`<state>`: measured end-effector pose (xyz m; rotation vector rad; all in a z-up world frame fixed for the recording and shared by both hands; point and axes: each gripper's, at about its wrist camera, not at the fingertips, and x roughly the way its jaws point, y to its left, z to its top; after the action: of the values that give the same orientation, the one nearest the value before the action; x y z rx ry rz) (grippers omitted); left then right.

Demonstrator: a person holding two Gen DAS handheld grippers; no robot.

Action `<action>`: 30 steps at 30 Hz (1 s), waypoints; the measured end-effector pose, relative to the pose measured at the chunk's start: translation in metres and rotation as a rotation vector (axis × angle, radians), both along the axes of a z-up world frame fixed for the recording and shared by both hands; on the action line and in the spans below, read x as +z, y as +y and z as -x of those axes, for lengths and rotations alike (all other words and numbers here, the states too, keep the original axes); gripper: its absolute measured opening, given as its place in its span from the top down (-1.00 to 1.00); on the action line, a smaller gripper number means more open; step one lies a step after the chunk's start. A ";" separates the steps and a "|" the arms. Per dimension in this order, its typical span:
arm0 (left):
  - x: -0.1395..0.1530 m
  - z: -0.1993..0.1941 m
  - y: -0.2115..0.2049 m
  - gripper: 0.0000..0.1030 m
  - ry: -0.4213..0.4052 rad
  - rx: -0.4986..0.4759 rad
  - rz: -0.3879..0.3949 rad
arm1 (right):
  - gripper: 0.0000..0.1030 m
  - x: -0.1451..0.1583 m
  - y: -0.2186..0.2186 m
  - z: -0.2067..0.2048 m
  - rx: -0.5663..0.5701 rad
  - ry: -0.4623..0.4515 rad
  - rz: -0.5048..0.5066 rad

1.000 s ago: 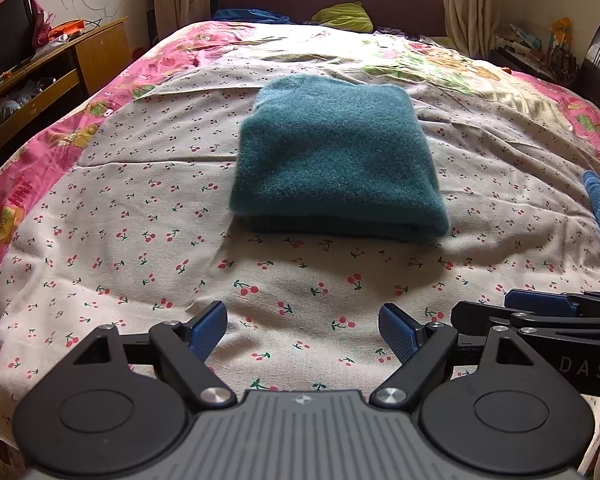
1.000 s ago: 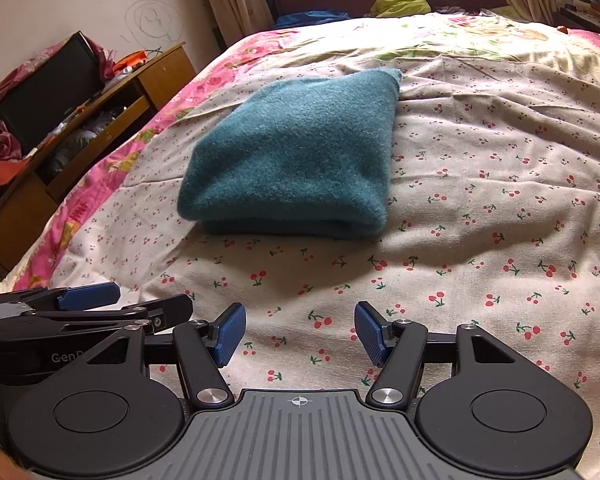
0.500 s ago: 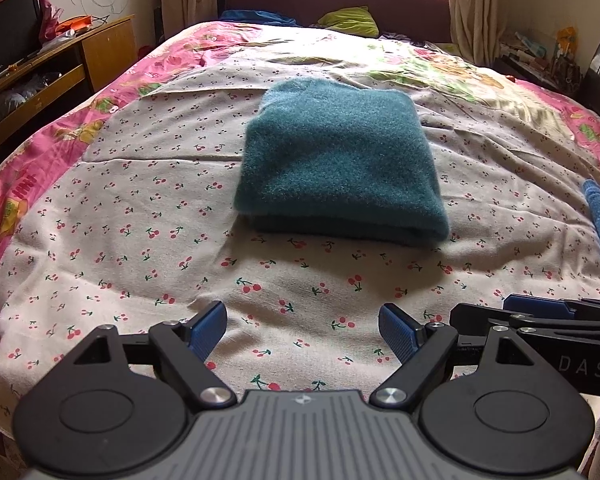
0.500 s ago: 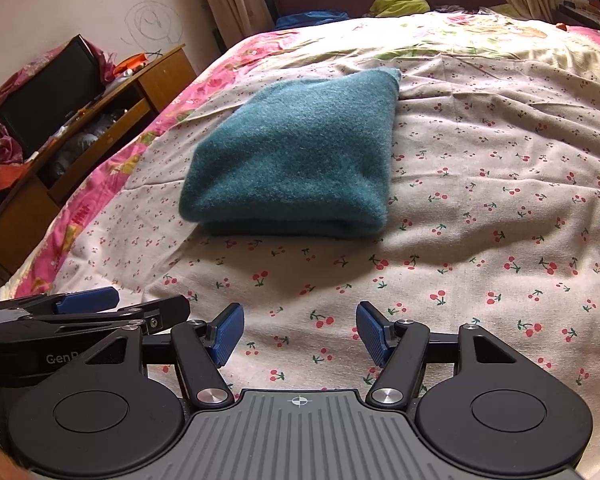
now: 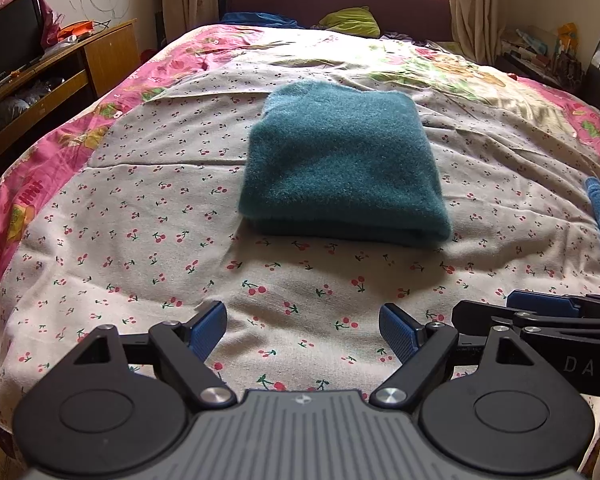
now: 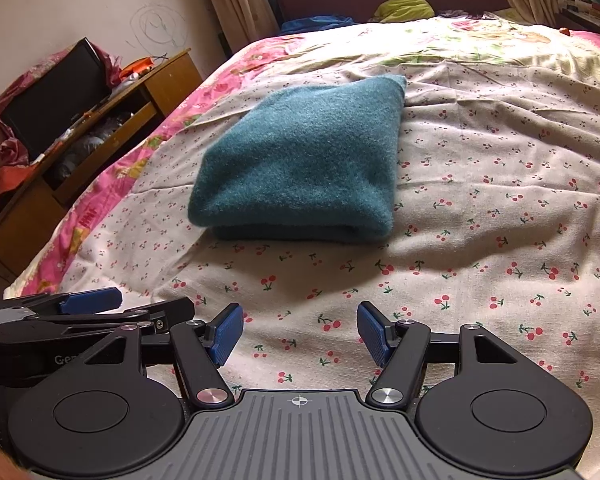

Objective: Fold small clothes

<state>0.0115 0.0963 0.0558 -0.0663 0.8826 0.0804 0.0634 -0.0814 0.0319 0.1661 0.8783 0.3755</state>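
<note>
Both claws, left gripper (image 5: pixel 302 330) and right gripper (image 6: pixel 300 332), hang spread and empty, apart from the teal garment (image 5: pixel 342 164), which looks fully folded on the cherry-print sheet (image 5: pixel 140 240).

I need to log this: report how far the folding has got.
Done: the teal garment lies folded in a compact stack on the cherry-print sheet. In hand: nothing; the left gripper and right gripper are open and empty. Left: nothing obvious.
</note>
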 end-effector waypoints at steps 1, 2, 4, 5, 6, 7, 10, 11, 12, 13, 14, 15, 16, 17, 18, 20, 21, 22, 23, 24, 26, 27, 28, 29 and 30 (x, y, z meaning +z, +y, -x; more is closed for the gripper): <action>0.000 0.000 0.000 -0.81 0.004 0.002 0.004 | -0.23 0.000 -0.001 0.000 -0.005 -0.002 0.001; -0.001 -0.001 0.001 -0.81 0.008 0.005 0.007 | -0.23 0.000 -0.002 0.000 -0.009 -0.003 0.004; -0.001 -0.001 0.002 -0.81 0.011 0.011 0.009 | -0.23 0.000 -0.004 0.000 -0.018 0.000 0.007; -0.002 -0.001 0.003 -0.81 0.013 0.013 0.012 | -0.23 -0.001 -0.004 -0.001 -0.022 0.002 0.009; -0.002 -0.001 0.003 -0.81 0.012 0.015 0.014 | -0.23 -0.001 -0.005 -0.002 -0.026 0.005 0.011; -0.002 0.000 0.003 -0.81 0.010 0.016 0.014 | -0.23 -0.002 -0.006 -0.002 -0.026 0.007 0.011; -0.001 0.001 0.003 -0.82 0.003 0.014 0.009 | -0.23 -0.003 -0.005 -0.002 -0.017 0.012 0.006; -0.001 0.001 0.002 -0.82 0.003 0.012 0.008 | -0.23 -0.002 -0.003 -0.001 -0.013 0.010 0.007; -0.001 0.001 0.002 -0.82 0.002 0.009 0.007 | -0.23 -0.002 -0.002 -0.001 -0.010 0.007 0.009; -0.001 0.001 0.001 -0.83 0.001 0.007 0.004 | -0.23 -0.002 -0.002 0.000 -0.009 0.006 0.011; -0.001 0.001 0.000 -0.83 0.000 0.006 0.001 | -0.23 -0.002 -0.002 0.000 -0.008 0.007 0.011; 0.000 0.001 -0.001 -0.83 -0.001 0.003 0.001 | -0.23 -0.003 -0.002 -0.001 -0.010 0.007 0.011; 0.000 0.002 -0.001 -0.83 -0.002 0.004 -0.002 | -0.23 -0.003 -0.002 -0.001 -0.011 0.008 0.011; 0.000 0.002 -0.001 -0.83 -0.003 0.002 -0.003 | -0.23 -0.003 -0.002 -0.001 -0.012 0.009 0.011; 0.000 0.002 -0.001 -0.83 -0.001 0.002 0.000 | -0.23 -0.003 -0.003 -0.001 -0.013 0.009 0.012; 0.000 0.002 -0.001 -0.83 -0.001 0.001 -0.002 | -0.23 -0.004 -0.003 -0.001 -0.013 0.009 0.013; 0.000 0.002 -0.002 -0.83 -0.002 0.002 -0.008 | -0.23 -0.004 -0.003 -0.001 -0.014 0.009 0.012; 0.000 0.002 -0.002 -0.83 -0.002 0.003 -0.011 | -0.23 -0.004 -0.003 -0.002 -0.013 0.009 0.012; 0.001 0.002 -0.002 -0.83 -0.003 0.004 -0.013 | -0.23 -0.004 -0.003 -0.001 -0.012 0.009 0.011; 0.001 0.002 -0.002 -0.83 -0.003 0.006 -0.012 | -0.23 -0.004 -0.003 -0.001 -0.012 0.009 0.011; 0.002 0.002 -0.002 -0.83 -0.004 0.011 -0.010 | -0.23 -0.004 -0.003 -0.001 -0.011 0.008 0.012; 0.002 0.002 -0.002 -0.83 -0.004 0.013 -0.010 | -0.23 -0.004 -0.003 -0.002 -0.011 0.009 0.011; 0.002 0.001 -0.002 -0.83 -0.004 0.014 -0.011 | -0.23 -0.004 -0.002 -0.002 -0.011 0.009 0.011; 0.003 0.001 -0.002 -0.83 -0.004 0.016 -0.012 | -0.23 -0.004 -0.002 -0.002 -0.011 0.009 0.011; 0.003 0.001 -0.002 -0.83 -0.005 0.016 -0.014 | -0.23 -0.004 -0.002 -0.002 -0.011 0.008 0.012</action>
<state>0.0100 0.0944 0.0585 -0.0602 0.8765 0.1016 0.0649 -0.0837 0.0279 0.1612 0.8874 0.3596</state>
